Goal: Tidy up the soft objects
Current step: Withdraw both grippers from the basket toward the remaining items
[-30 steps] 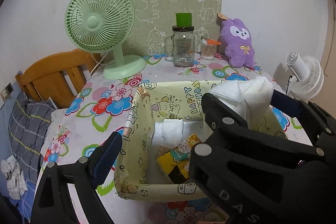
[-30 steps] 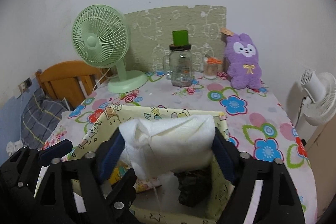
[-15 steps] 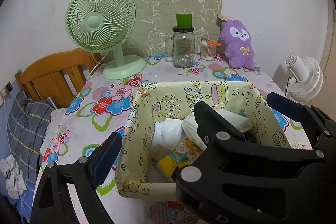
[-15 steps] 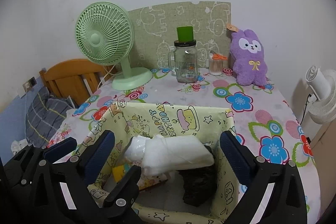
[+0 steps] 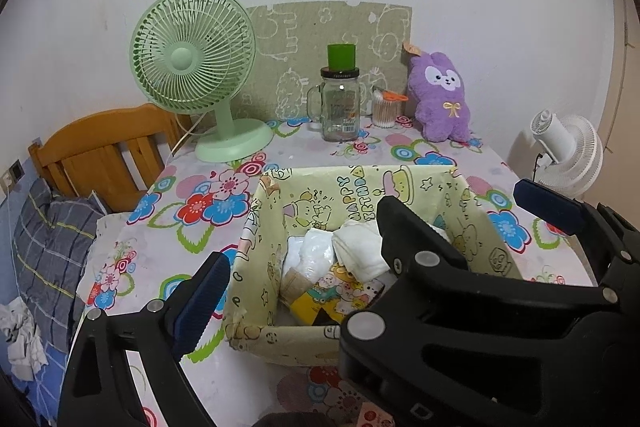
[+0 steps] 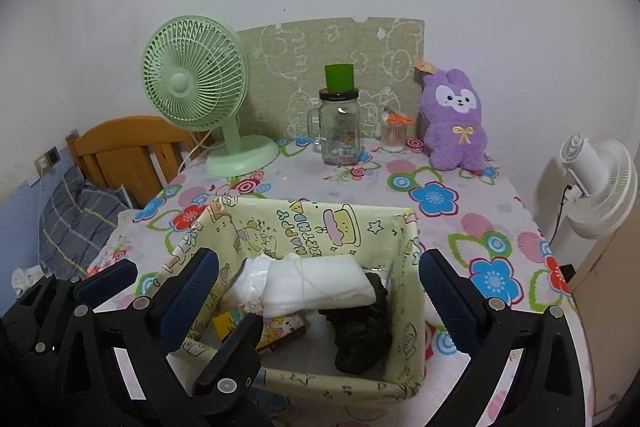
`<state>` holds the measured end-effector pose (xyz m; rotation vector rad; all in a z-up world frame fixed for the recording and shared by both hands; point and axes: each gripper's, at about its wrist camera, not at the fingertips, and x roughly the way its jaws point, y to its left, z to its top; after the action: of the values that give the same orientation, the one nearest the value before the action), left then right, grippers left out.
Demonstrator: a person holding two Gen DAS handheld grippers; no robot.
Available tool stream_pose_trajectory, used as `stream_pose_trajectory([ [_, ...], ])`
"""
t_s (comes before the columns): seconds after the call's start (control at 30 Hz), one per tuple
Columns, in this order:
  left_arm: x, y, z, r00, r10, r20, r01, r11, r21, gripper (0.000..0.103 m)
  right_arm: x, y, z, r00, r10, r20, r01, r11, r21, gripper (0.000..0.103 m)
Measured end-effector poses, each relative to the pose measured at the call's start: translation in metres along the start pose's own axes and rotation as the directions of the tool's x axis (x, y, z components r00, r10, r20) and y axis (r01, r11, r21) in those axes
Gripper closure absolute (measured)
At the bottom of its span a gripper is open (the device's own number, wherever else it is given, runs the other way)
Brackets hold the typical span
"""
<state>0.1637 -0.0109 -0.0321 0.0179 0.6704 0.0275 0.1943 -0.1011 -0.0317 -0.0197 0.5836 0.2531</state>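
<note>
Right gripper [image 6: 318, 281] wide open, apparently holding nothing

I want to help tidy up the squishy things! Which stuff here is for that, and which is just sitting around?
For the tidying:
- yellow cartoon box
- white folded cloth, lying in the box
- dark soft lump, in the box
- purple plush bunny, on the table, maybe next

Just sitting around:
- green fan
- glass jar
- cotton swab pot
- white fan
</note>
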Motion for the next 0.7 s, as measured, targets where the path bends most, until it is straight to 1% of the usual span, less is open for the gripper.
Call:
stream_pose_trajectory([
  [0.7,-0.051,-0.009,-0.011,0.996,-0.022,0.081,0.021,1.0,0.01,0.007,-0.058,0.002,-0.007,0.999,-0.032,0.038,0.032,0.999,0.005,0.001],
])
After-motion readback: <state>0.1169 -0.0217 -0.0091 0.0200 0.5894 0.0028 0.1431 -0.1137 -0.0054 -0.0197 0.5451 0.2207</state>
